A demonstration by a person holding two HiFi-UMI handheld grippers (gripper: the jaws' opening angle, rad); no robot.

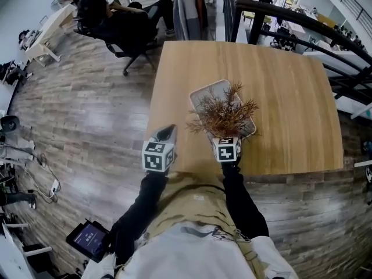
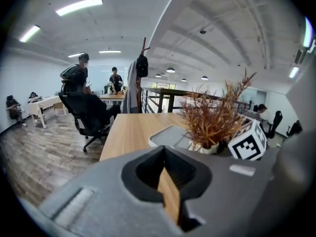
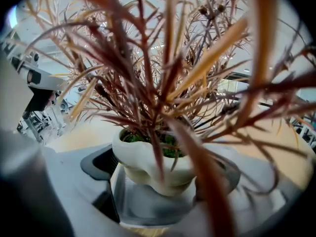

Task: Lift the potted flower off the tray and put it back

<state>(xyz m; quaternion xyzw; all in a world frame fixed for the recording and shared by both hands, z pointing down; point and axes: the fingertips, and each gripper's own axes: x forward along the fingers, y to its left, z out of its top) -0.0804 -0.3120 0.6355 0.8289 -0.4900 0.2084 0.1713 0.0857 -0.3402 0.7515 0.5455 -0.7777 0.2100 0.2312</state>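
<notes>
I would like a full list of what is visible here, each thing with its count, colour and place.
table: one, light wood, centre of the head view.
tray: one, pale grey, on the table's near half.
potted flower: one, red-brown foliage in a white pot, at the tray.
office chair: one, black, by the table's far left corner.
screen device: one, black, on the wooden floor, lower left.
left gripper: one, grey, fingers together, empty, at the table's near edge.
right gripper: one, grey, fingers closed on the potted flower.
</notes>
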